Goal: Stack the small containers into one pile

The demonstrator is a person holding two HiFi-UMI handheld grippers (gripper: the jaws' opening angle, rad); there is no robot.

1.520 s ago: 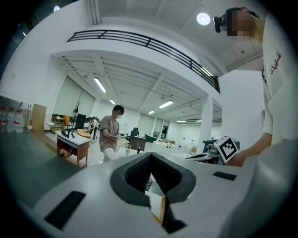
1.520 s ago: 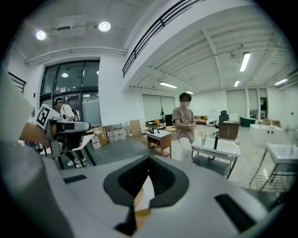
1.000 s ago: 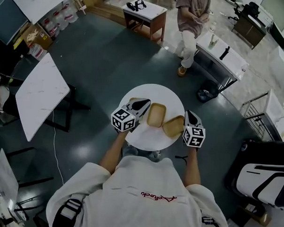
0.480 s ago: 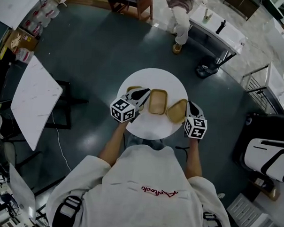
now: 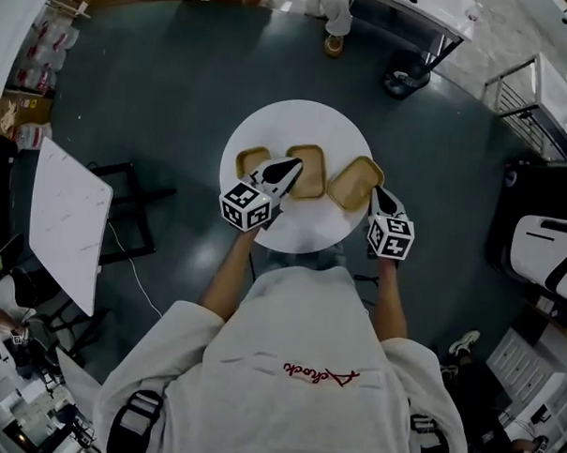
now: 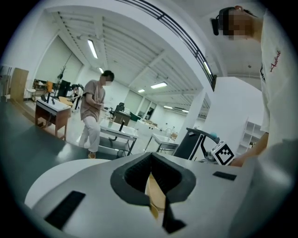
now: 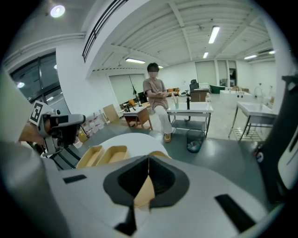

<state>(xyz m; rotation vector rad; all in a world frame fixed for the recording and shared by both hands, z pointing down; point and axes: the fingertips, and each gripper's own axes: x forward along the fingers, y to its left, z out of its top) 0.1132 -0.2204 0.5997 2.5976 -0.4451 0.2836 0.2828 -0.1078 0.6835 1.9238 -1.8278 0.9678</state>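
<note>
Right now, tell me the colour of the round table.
The round table is white; the head view shows it best.

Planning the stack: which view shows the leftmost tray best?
Head view: the leftmost tray lies open to the camera from above, nearly whole. The right gripper view shows it low and sidelong, beside the middle tray; the left gripper view does not show it.

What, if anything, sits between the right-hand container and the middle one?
Nothing visible. The right container, its rim pinched in the right gripper, sits beside the middle container; the left gripper is shut on that one's left rim, clear of the gap.
</note>
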